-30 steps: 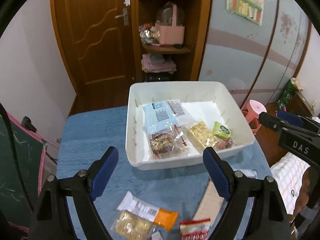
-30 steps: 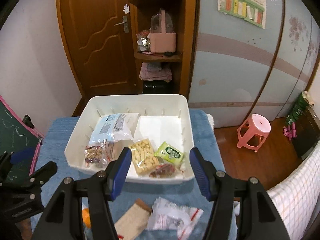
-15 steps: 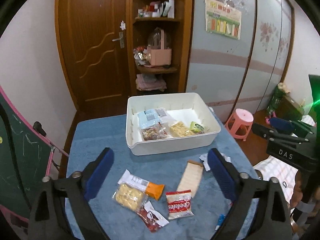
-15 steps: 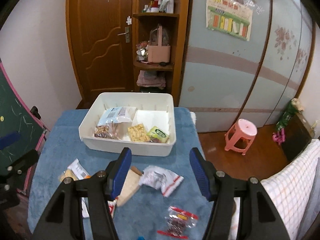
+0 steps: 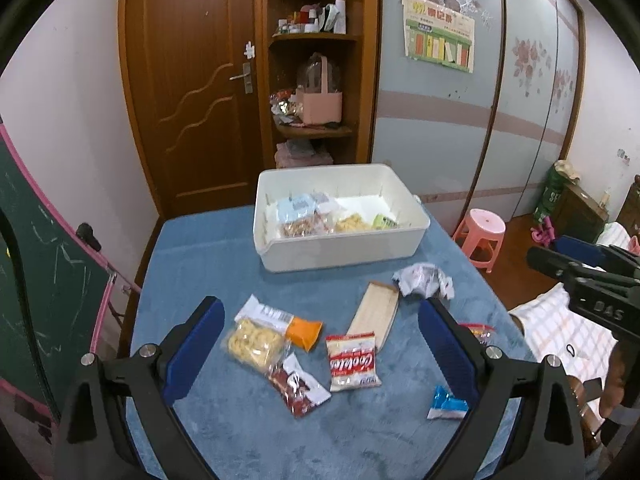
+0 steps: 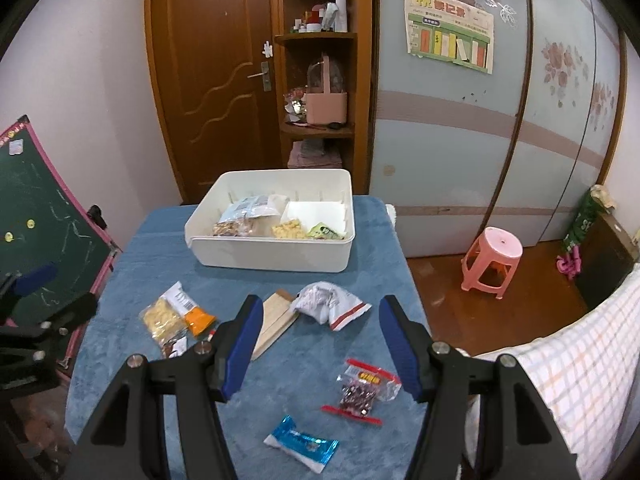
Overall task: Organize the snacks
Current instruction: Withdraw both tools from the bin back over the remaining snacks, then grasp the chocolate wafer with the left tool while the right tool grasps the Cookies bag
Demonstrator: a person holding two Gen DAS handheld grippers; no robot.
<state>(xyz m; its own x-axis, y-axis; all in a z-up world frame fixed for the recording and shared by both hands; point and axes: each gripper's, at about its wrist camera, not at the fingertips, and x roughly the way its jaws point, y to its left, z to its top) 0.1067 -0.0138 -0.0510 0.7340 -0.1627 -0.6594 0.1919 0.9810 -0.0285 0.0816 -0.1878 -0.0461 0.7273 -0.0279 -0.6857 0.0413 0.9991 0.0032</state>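
Note:
A white bin (image 5: 340, 250) (image 6: 272, 254) stands at the far side of the blue table and holds several snack packets. Loose snacks lie in front of it: a yellow cracker bag (image 5: 254, 344) (image 6: 162, 318), an orange-ended packet (image 5: 296, 326), a red-and-white packet (image 5: 352, 360), a dark red packet (image 5: 298, 388), a tan flat pack (image 5: 374, 314) (image 6: 276, 318), a crumpled white wrapper (image 5: 422, 278) (image 6: 326, 300), a blue packet (image 5: 446, 402) (image 6: 302, 442) and a red date bag (image 6: 362, 392). My left gripper (image 5: 318, 346) and right gripper (image 6: 320, 342) are open and empty above the near table.
A green chalkboard (image 5: 36, 264) leans at the table's left. A pink stool (image 6: 492, 258) stands on the floor to the right. A checked cloth (image 6: 568, 364) lies at the near right. A wooden door and shelf stand behind the table.
Both grippers have pulled back and up from over the bin to the near side of the table. More loose snacks have come into view. Both stay open.

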